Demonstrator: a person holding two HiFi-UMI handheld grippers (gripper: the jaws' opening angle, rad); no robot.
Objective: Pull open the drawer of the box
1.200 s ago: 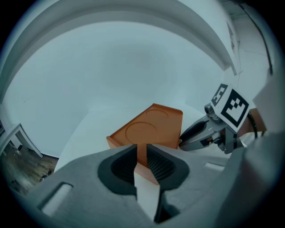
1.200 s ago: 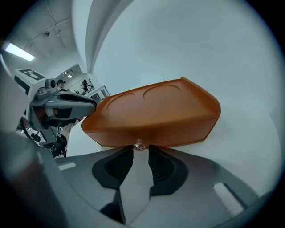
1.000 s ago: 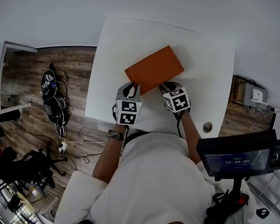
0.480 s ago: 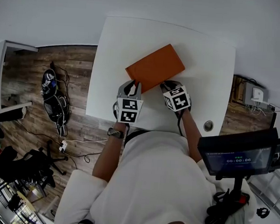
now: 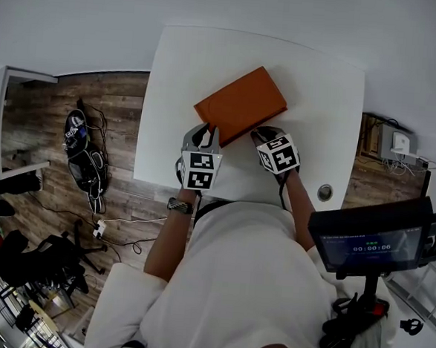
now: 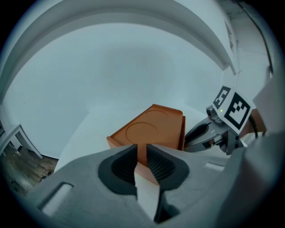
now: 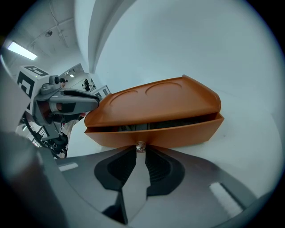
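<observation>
An orange box point(image 5: 241, 104) lies at an angle on the white table point(image 5: 320, 102). Its drawer front point(image 7: 156, 136) stands slightly out from the lid, leaving a dark slit. My right gripper point(image 7: 140, 151) is shut on the small round drawer knob point(image 7: 140, 146) at the box's near side point(image 5: 261, 135). My left gripper point(image 5: 203, 135) rests at the box's left near corner, its jaws almost together with only bare table showing between them point(image 6: 141, 153). In the left gripper view the box point(image 6: 149, 129) sits just beyond the jaws, with the right gripper point(image 6: 202, 133) to its right.
The table's near edge lies right under both grippers. A round cable hole point(image 5: 325, 193) sits at the table's near right corner. A screen on a stand point(image 5: 369, 243) is at the right, and cables and shoes point(image 5: 85, 160) lie on the wooden floor to the left.
The right gripper has closed onto the knob and drifted slightly toward the person. The left gripper and box have hardly moved.
</observation>
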